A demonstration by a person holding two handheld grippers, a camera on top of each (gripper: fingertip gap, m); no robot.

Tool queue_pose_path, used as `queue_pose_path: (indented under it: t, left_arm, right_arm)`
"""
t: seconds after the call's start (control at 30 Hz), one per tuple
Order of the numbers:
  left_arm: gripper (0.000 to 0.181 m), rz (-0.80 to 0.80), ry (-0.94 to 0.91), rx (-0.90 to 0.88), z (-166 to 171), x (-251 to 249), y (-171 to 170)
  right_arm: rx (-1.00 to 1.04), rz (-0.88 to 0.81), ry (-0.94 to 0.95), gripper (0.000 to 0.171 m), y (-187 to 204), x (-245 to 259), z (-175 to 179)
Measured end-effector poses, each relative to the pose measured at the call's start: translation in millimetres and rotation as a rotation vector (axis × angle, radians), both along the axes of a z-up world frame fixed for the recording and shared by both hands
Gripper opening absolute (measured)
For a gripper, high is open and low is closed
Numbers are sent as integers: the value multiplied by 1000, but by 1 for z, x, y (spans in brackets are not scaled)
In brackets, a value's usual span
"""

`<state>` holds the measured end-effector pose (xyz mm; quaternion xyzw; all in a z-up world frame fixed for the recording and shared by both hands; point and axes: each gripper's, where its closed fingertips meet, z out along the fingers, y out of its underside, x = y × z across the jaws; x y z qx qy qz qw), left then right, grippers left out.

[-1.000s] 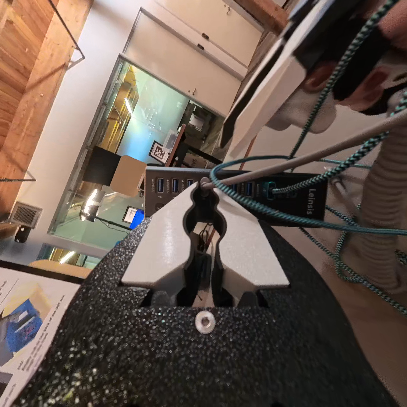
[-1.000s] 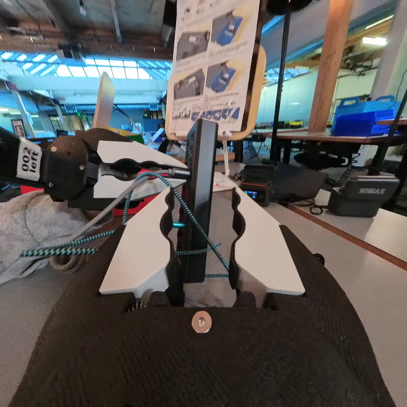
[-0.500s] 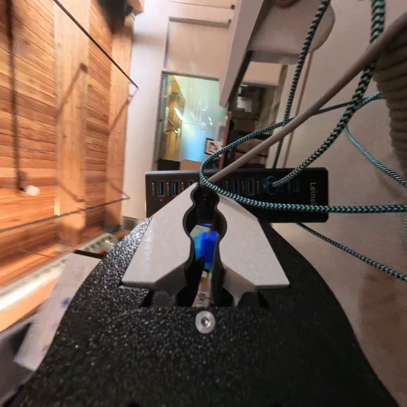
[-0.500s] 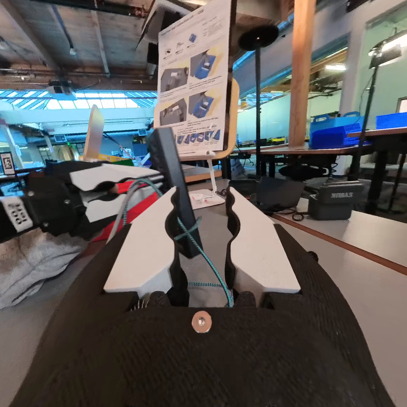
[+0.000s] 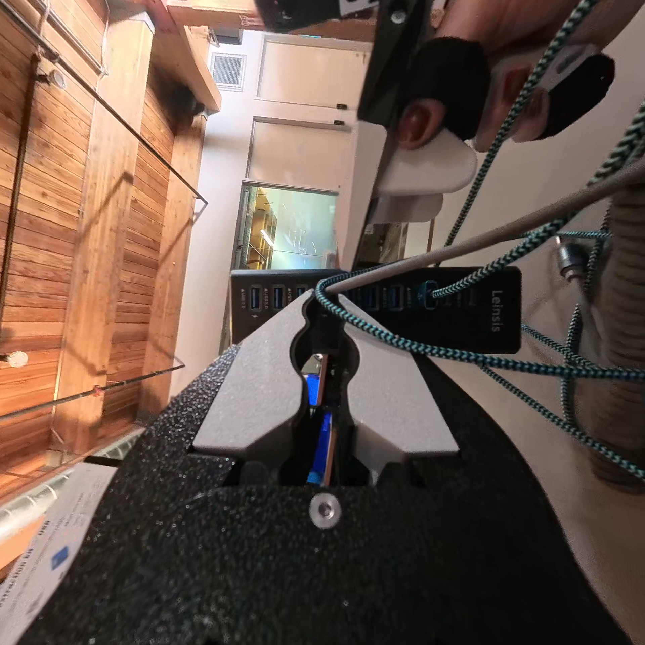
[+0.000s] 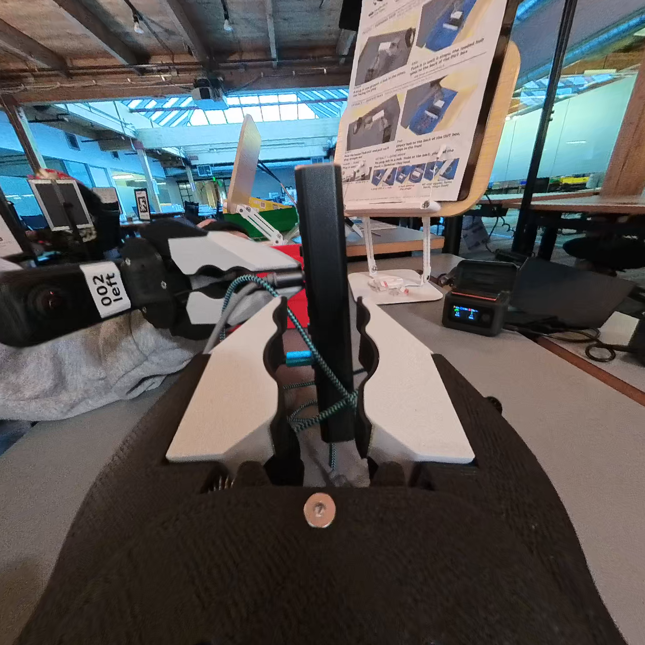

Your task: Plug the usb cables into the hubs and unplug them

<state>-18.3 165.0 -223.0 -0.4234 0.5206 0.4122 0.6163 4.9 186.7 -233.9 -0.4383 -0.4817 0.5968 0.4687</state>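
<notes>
A grey worktop (image 6: 523,436) sits in an open workshop with timber beams. Only the right wrist view shows the instruction sheet stand (image 6: 419,115); only the left wrist view shows the hub's port row. The right gripper (image 6: 319,366) jaws are pinching the upright black hub (image 6: 321,279). The left gripper (image 5: 323,314) jaws are pinching a grey cable plug (image 6: 284,279) against the hub's left face.

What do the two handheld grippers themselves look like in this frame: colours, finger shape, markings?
Both share one design. The right gripper has a rough black body, a silver screw at its centre and two pale wedge fingers with wavy black-lined inner edges. The left gripper matches, its fingers greyer in shade. Seen from the right wrist view, it has a black camera housing with a white printed label.
</notes>
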Motion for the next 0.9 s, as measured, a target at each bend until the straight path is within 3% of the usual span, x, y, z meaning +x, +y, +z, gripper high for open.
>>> queue_pose_path:
  t: [0.37, 0.63, 0.9]
  left_arm:
    - [7, -84, -74, -66, -2, 16, -7]
    - [6, -23, -139, -253, -27, 2, 6]
    - [8, -146, -495, -410, -27, 3, 6]
  right_arm:
    - [6, 39, -87, 25, -11, -15, -14]
    - [91, -101, -250, 26, 6, -24, -41]
    - [81, -111, -255, 26, 8, -24, -40]
